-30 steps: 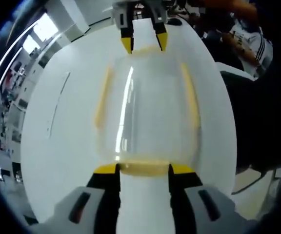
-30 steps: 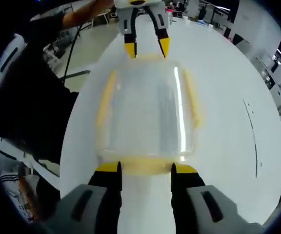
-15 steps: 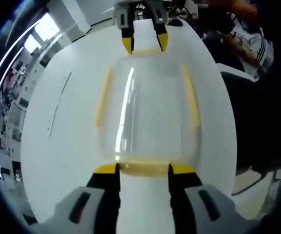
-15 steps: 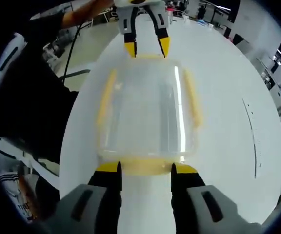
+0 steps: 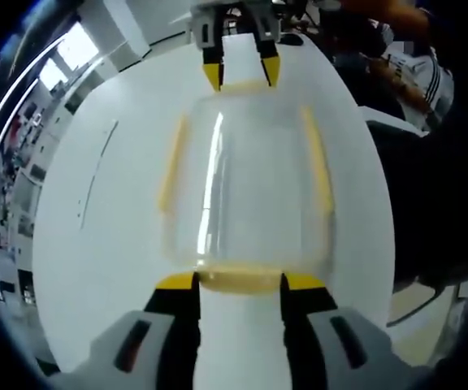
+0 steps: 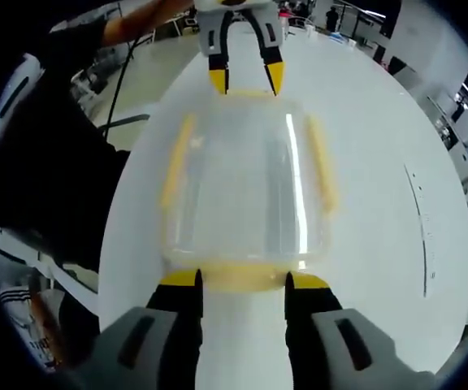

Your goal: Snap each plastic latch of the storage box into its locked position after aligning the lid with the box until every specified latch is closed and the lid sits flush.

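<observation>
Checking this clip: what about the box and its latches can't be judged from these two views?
- Left gripper view: near end latch sits between the left gripper tips; locked or not, unclear.
- Right gripper view: near end latch, same, at the right gripper.
- Side latches: blurred.
- Storage box contents: glare hides them.

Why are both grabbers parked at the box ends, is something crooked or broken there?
Nothing stands out. The clear storage box sits square on the white table, its yellow latches looking even. The left hand-held gripper and right hand-held gripper are open at opposite ends.
</observation>
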Available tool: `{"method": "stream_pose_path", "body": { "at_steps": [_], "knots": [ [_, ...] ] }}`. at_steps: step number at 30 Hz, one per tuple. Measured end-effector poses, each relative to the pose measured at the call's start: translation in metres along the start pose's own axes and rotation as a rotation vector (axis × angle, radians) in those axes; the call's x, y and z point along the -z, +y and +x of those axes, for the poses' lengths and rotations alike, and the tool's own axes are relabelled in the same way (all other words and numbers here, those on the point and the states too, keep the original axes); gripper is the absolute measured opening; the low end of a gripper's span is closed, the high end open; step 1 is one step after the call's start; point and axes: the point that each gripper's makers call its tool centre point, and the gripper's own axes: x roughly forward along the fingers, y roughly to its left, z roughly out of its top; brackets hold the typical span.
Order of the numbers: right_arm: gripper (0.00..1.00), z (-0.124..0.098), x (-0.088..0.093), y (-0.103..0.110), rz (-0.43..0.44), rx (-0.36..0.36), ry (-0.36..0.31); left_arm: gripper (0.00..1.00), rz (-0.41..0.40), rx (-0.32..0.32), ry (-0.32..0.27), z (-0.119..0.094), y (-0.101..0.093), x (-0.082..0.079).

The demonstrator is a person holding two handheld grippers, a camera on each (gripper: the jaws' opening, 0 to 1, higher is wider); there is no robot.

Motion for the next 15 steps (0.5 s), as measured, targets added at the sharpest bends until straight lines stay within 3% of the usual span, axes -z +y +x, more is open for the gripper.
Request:
{"method": "stream_pose_path", "body": {
  "at_steps": [15],
  "knots": [
    [0.37,0.0017,0.0000,0.0035,0.023,-0.002,-0.001,0.37,0.008,0.003,-0.009,0.0006,-0.0006,0.0000]
  ]
}}
